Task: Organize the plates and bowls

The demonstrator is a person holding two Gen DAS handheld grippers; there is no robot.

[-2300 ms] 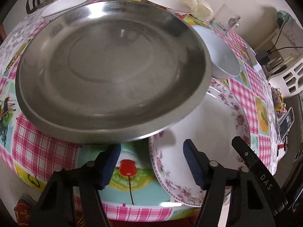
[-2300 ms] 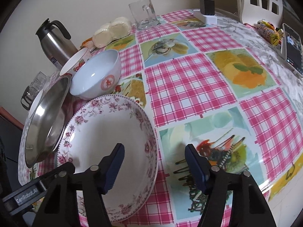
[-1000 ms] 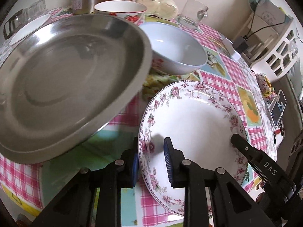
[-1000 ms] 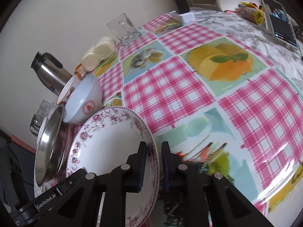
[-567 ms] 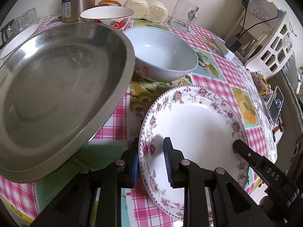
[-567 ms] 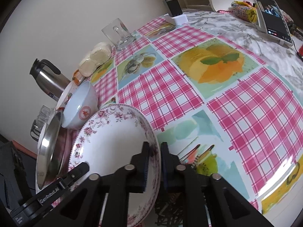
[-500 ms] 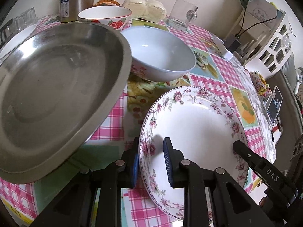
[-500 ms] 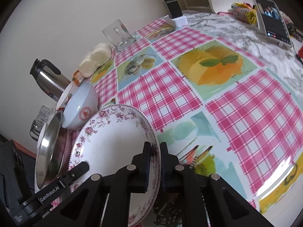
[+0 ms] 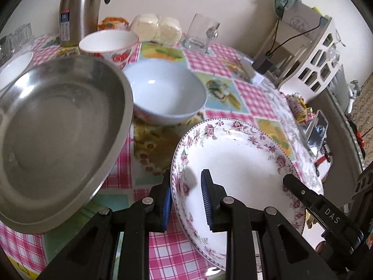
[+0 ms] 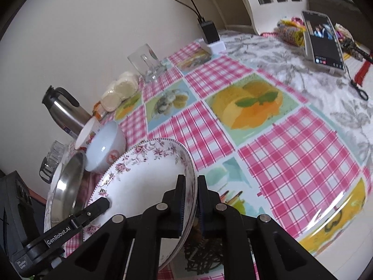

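A white floral plate (image 9: 237, 165) is held by both grippers, lifted and tilted above the table. My left gripper (image 9: 185, 198) is shut on its left rim. My right gripper (image 10: 191, 198) is shut on its right rim (image 10: 188, 175). A large steel plate (image 9: 53, 140) lies to the left; it also shows in the right wrist view (image 10: 67, 186). A pale blue bowl (image 9: 163, 93) sits behind the floral plate. A white bowl with red flowers (image 9: 108, 44) stands further back. A small white bowl (image 9: 14, 70) is at the far left, partly hidden.
A steel thermos (image 9: 79, 11), wrapped buns (image 9: 158, 29) and a glass mug (image 9: 202, 32) line the wall. Drinking glasses (image 9: 16, 37) stand at the back left. A phone (image 10: 324, 39), charger (image 10: 209, 35) and snacks (image 10: 291, 32) lie at the far right. A white rack (image 9: 310, 53) stands beyond.
Both grippers closed on the floral plate's opposite rims and lifted it, tilting it up. The views rose and moved right, away from the steel plate.
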